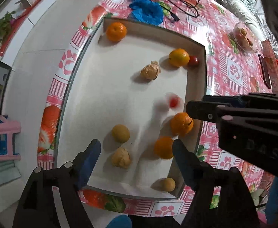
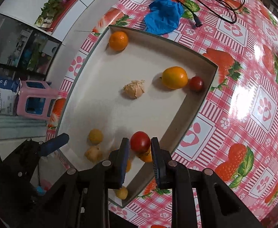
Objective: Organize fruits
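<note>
The right gripper (image 2: 140, 146) pinches a small red tomato (image 2: 140, 141) above the white tray's (image 1: 108, 95) near corner; a round, slick fruit could squirt out and roll into the oranges below. The left gripper (image 1: 137, 153) (jaws wide, holding nothing) points straight down over the tray.
</note>
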The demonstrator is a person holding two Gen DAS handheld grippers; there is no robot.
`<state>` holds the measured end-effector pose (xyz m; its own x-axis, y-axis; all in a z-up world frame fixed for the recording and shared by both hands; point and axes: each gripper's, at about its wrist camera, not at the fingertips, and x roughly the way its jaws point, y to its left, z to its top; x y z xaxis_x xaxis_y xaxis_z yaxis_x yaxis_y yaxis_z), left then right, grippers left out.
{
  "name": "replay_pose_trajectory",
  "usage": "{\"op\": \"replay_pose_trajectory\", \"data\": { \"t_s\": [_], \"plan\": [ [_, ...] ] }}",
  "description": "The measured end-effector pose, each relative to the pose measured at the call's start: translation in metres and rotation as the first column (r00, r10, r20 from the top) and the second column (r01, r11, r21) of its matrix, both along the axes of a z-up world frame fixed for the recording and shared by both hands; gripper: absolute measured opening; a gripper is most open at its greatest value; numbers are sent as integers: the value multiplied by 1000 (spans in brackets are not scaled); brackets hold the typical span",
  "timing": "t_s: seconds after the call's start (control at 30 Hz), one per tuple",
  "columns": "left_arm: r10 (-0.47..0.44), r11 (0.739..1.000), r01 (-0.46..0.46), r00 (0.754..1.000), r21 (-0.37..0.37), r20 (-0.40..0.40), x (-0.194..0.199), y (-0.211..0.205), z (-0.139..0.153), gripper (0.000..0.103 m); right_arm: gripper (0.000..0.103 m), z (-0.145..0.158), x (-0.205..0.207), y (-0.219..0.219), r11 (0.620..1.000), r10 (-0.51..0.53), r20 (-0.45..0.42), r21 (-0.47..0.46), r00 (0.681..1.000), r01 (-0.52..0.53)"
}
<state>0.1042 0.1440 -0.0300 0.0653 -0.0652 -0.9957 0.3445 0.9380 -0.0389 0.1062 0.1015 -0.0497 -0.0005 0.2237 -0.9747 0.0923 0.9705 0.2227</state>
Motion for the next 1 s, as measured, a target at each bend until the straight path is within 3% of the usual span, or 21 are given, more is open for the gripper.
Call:
{"op": "replay_pose_trajectory", "data": {
  "t_s": [0.07,0.1,0.13,0.2,0.37,0.4,0.43,0.67,1.0],
  "plan": [
    [-2,1000,2,1000,19,10,-1,0,1,86,55,3,-2,-2,1000,-2,4,-6,1000,2],
    [-3,1000,2,1000,30,17,-2,1,2,92,83,7,-3,-3,1000,-4,17,-14,1000,4],
    [-2,999,1,1000,36,23,-3,0,3,95,86,13,-4,-3,1000,-7,42,-27,999,8],
    [-6,999,5,1000,41,21,-5,1,4,103,86,19,-4,-3,999,-7,53,-35,999,9],
    [-17,999,16,999,35,31,-8,2,14,103,86,29,-7,-4,998,-6,57,-66,998,10],
    [-20,999,19,999,27,33,-9,2,17,103,91,30,-9,-4,997,-8,59,-71,998,12],
    [-23,1000,22,999,18,37,-9,2,20,103,103,33,-10,-4,997,-8,58,-81,998,13],
    [-12,1000,13,1000,27,-10,-12,9,32,103,103,55,-18,-2,992,13,61,-125,998,-5],
    [-86,995,85,996,52,4,-32,12,50,103,103,74,-39,7,988,54,42,-147,998,-47]
  ]
}}
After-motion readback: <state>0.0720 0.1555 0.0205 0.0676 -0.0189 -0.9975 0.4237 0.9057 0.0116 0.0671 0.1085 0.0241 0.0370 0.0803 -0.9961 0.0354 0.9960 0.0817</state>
